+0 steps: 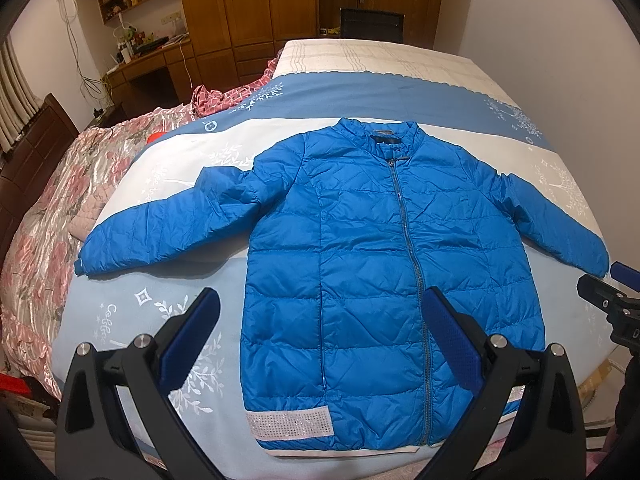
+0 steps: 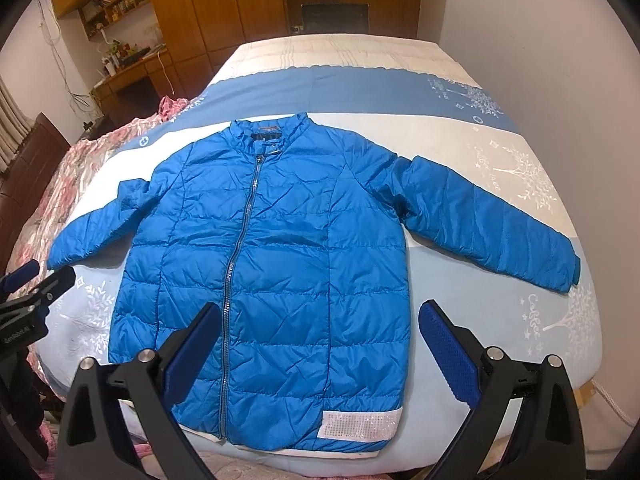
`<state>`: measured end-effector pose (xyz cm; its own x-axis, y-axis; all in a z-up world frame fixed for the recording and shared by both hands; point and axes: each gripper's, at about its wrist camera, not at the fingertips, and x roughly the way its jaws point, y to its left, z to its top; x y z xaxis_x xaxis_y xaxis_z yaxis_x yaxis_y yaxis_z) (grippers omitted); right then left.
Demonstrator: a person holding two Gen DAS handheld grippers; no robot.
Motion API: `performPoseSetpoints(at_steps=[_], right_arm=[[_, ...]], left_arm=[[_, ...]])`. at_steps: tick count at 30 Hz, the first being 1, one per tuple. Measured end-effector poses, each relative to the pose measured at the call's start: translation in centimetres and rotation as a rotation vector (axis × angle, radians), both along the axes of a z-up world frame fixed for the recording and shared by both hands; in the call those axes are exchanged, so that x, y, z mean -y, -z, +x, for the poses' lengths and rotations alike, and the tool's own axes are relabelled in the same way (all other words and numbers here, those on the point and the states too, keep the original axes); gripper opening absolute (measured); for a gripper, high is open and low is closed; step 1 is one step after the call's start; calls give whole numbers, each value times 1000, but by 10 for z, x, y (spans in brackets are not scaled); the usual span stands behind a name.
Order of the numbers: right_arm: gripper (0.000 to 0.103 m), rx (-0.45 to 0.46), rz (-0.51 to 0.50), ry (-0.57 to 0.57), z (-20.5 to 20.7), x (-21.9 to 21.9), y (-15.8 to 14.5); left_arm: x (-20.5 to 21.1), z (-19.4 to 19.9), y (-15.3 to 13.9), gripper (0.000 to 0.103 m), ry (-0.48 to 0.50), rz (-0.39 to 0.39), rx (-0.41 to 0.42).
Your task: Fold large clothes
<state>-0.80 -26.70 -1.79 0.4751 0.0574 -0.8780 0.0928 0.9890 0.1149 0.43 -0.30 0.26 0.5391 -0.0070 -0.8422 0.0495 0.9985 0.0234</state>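
Across the middle of the frame the bed (image 1: 400, 60) carries a blue jacket (image 1: 372, 248), laid flat, front up, zipped, sleeves spread toward the left and right edges, presumably so it can be folded cleanly. At lower centre of each view the left claw (image 1: 320, 328) and right claw (image 2: 320, 332) hover released, holding nothing, above the hem.

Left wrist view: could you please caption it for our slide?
Open left gripper above a zipped blue puffer jacket spread flat on the bed.

The bedsheet (image 2: 532, 312) bears looping script — roughly "Coffee" (uncertain).
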Motion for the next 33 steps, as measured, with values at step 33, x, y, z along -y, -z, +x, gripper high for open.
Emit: performPoseSetpoints(at_steps=[33], right_arm=[[99,-3,152,144,-6,80,48]], left_arm=[[35,16,29,100,90,-41,-22]])
